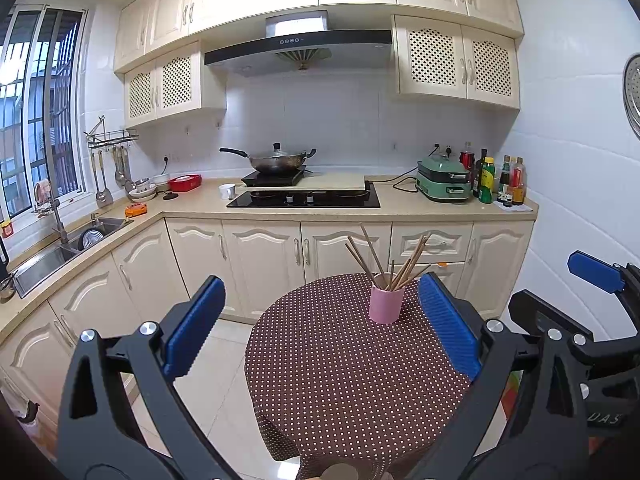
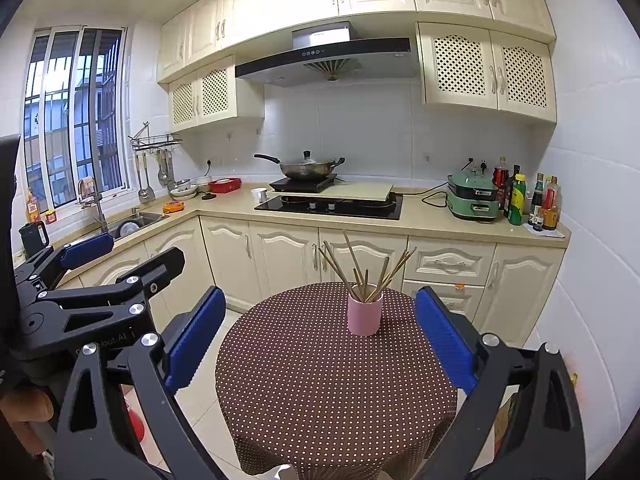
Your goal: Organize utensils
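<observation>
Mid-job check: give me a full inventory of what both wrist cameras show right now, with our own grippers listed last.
chopsticks: several, wooden, standing splayed in the cup
cup: one, pink, upright on the table's far side
table: one, round, brown cloth with white dots, in front of both grippers
wok: one, dark, lidded, on the cooker at the back counter
green appliance: one, on the counter at right
bottles: several, mixed colours, right end of the counter
red tray: one, on the counter left of the wok
sink: one, steel, under the window
left gripper: open, empty
right gripper: open, empty
</observation>
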### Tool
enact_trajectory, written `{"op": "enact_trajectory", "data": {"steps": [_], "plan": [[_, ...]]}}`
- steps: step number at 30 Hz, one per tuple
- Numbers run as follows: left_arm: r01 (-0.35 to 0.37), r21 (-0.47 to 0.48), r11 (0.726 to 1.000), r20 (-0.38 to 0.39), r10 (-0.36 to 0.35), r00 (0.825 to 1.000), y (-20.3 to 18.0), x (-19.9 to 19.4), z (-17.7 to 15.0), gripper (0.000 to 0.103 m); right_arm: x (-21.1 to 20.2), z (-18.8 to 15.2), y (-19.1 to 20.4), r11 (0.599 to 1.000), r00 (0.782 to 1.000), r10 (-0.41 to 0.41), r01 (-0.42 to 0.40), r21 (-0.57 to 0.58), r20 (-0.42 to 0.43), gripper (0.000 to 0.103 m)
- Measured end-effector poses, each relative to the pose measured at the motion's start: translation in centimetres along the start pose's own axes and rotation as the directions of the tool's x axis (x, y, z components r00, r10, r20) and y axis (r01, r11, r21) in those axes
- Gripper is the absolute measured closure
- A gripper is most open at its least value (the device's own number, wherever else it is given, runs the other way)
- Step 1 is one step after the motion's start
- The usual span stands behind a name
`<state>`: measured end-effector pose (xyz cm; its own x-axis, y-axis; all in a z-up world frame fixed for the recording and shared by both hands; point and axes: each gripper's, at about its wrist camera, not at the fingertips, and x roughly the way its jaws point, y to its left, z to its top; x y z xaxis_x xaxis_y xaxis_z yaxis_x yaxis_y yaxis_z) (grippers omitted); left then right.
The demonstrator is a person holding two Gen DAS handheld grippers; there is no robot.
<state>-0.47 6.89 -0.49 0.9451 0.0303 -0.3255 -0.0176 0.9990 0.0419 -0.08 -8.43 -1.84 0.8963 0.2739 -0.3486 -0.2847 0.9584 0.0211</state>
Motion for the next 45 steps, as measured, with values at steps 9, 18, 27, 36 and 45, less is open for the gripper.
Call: {"op": "enact_trajectory", "data": {"steps": [9,18,27,36,45], "plan": [[0.002,0.002,1.000,-0.005,-0.002,1.000,0.5,0.2,-0.1,0.008,0.2,-0.1,0.2,1.000,1.000,0.000,0.000,-0.001,-0.006,0.011],[0.003,0.003,1.000,-0.009,-0.003,1.000,1.4,0.8,0.0,0.008,0.6,-0.2,0.5,1.000,1.000,0.000,0.000,0.000,-0.012,0.011],[0.011,0.004,1.000,-0.019,-0.011,1.000,1.3,1.4,-0.1,0.008,1.2,-0.5,0.5,1.000,1.000,-0.007,0.007,0.004,-0.025,0.011],[0.016,0.008,1.000,-0.046,-0.016,0.999,0.8,3.4,-0.3,0.008,3.0,-0.8,-0.5,1.000,0.999,-0.011,0.011,0.015,-0.048,0.011],[-0.011,0.024,1.000,-0.088,0.013,0.996,-0.8,8.6,0.0,0.008,8.0,-0.8,-3.2,0.999,0.996,0.025,-0.023,0.026,-0.087,0.011]]}}
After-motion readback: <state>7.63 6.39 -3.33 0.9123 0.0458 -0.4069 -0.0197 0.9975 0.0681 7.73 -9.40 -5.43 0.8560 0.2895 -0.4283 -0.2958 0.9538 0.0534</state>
